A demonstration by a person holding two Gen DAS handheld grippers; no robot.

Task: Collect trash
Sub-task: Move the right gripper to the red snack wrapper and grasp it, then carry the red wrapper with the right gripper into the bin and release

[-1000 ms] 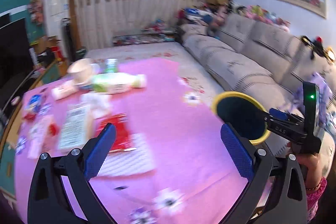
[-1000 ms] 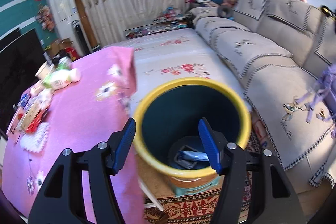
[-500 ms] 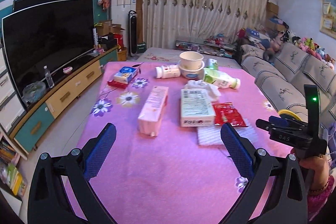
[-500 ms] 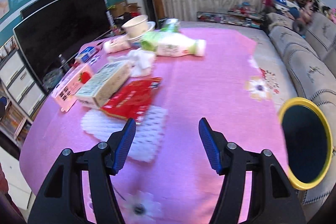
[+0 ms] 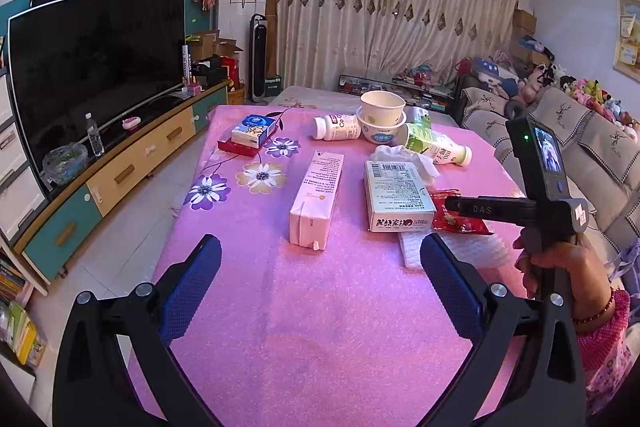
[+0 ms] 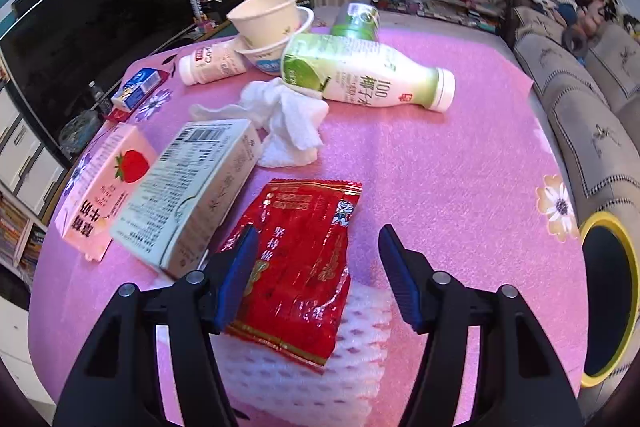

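- Right gripper (image 6: 314, 269) with blue pads spread wide, hovering just above flat red foil snack packet (image 6: 298, 267), pinching nothing.
- Packet lying partly on white foam fruit net (image 6: 300, 379), beside pale green carton (image 6: 192, 195) on pink tablecloth (image 6: 440, 167).
- Left gripper (image 5: 320, 291) likewise spread and empty over bare cloth.
- Round yellow-rimmed dark bin (image 6: 610, 307) off table's right edge.
- Crumpled white tissue (image 6: 288, 119) near toppled green-and-white plastic bottle (image 6: 368, 75).

Glossy red foil packet (image 6: 304, 267), matt pink cloth (image 6: 440, 167), white foam net (image 6: 304, 387).
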